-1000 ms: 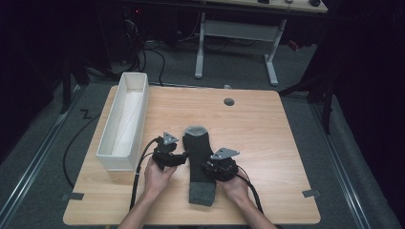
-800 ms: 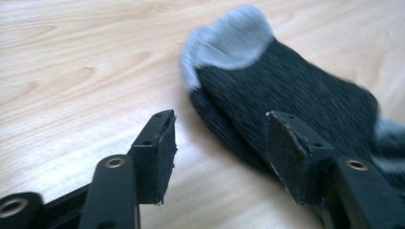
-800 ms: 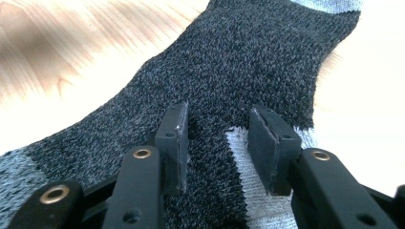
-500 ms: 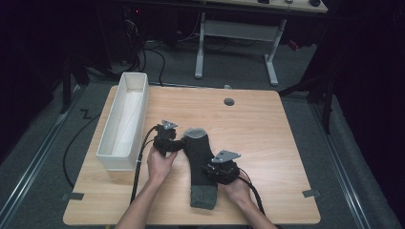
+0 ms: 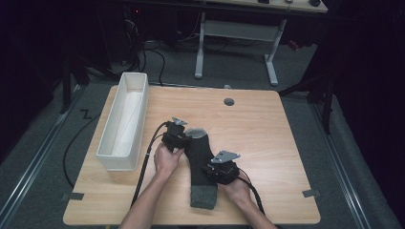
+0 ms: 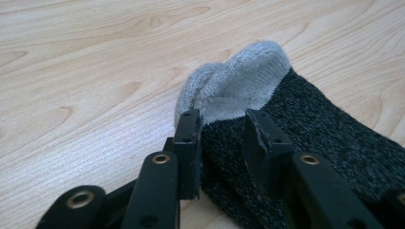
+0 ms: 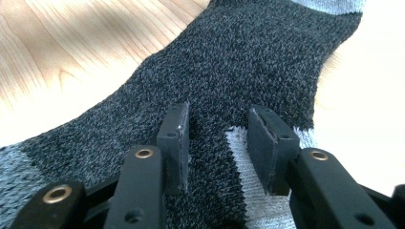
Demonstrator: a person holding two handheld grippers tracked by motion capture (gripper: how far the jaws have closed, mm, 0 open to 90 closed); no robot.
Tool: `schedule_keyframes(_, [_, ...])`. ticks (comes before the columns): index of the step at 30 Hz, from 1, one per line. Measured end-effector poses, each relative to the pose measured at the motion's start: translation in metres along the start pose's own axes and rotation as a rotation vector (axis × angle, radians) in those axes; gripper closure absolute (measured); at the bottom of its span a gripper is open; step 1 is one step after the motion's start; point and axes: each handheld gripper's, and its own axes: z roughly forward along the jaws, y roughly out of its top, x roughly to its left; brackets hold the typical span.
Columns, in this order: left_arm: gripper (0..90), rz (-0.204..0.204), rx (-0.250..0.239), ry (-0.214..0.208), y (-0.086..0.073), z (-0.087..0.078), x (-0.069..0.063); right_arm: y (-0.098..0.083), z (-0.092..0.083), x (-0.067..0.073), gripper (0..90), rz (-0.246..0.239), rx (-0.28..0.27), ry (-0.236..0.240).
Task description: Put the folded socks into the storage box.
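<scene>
A dark grey sock (image 5: pixel 200 153) lies flat on the wooden table (image 5: pixel 267 138), its light grey toe (image 5: pixel 195 131) at the far end and a lighter cuff (image 5: pixel 204 196) near me. My left gripper (image 5: pixel 187 139) is at the toe end. Its jaws have just been closing and straddle the sock's edge (image 6: pixel 224 143) below the toe (image 6: pixel 248 71), with a gap still between them (image 6: pixel 222 125). My right gripper (image 5: pixel 209 171) rests on the sock's middle, open (image 7: pixel 217 125), a light grey heel patch (image 7: pixel 243 181) between its jaws on the dark knit (image 7: pixel 239 57).
A long white bin (image 5: pixel 108 155) stands along the table's left side, close to my left hand. A small round grommet (image 5: pixel 229 101) sits near the far edge. Bare wood lies to the right of the sock. Cables trail from both grippers toward me.
My left hand has slid away from me along the sock, from beside its middle to the toe end, and its jaws stand narrower. The right gripper has stayed put.
</scene>
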Motion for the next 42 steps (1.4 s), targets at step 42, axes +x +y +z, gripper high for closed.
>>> schedule_keyframes(42, [87.2, 0.093, -0.087, -0.016, 0.001, -0.003, -0.004, -0.001, 0.001, 0.001, 60.2, -0.009, -0.001, -0.006])
